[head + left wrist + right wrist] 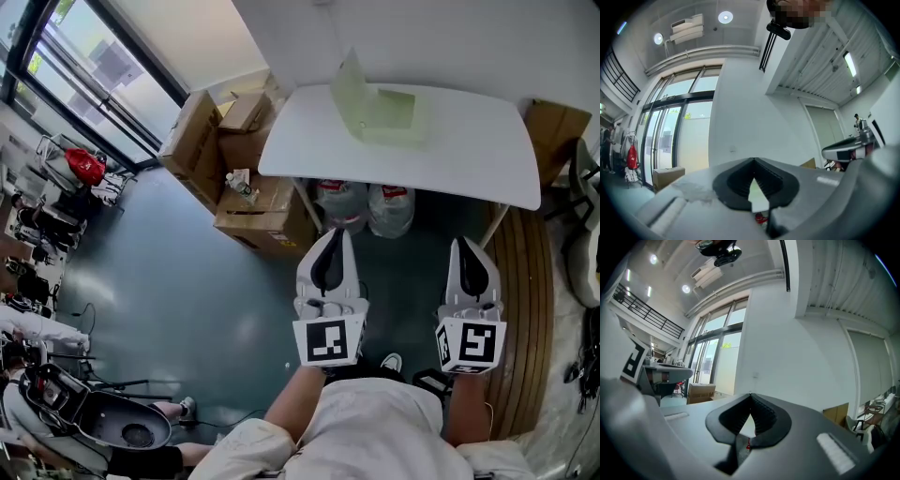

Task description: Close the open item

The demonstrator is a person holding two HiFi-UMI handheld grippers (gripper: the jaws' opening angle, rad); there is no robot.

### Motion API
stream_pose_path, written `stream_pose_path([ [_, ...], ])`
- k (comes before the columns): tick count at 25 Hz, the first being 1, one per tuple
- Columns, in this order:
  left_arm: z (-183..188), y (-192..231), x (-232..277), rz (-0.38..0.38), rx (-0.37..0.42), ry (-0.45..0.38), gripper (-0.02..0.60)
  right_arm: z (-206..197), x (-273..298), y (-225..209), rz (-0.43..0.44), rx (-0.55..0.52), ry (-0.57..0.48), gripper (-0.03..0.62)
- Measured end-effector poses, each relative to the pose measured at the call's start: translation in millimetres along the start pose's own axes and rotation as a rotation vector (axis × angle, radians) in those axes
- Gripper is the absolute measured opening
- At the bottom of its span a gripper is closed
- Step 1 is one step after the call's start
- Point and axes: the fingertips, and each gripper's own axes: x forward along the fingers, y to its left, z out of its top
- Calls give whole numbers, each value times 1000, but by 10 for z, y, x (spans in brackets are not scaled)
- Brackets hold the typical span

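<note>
The desk (469, 155) is plain white. Toward its far edge, the open box (382, 111) is a pale, see-through green. The left hand-held gripper (335, 236) has a light grey shell with black pads, and its cube (329, 341) carries a black-and-white square marker. The right hand-held gripper (466, 246) has the same colours, and its own cube (472, 344) bears a similar pattern. Under the desk, two clear bottles (392, 211) have red labels. The floor (187, 309) is a dark blue-green. The cardboard boxes (267, 217) by the desk's left edge are brown. The slatted strip (520, 309) on the right is brown wood. The person's shirt (375, 422) is white.
</note>
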Motion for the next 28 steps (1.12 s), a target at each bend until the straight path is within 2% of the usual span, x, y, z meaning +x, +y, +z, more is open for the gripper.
stream_pose_path([
  [10, -269, -67, 92, -14, -11, 31, -2, -309, 138, 57, 19, -6, 60, 2],
  [14, -345, 35, 228, -22, -42, 24, -1, -333, 316, 132, 15, -59, 63, 2],
  [21, -324, 391, 637, -9, -55, -20, 0, -194, 868, 263, 36, -115, 46, 2],
  [28, -389, 998, 1089, 36, -84, -46, -2, -27, 1589, 560, 59, -188, 24, 2],
])
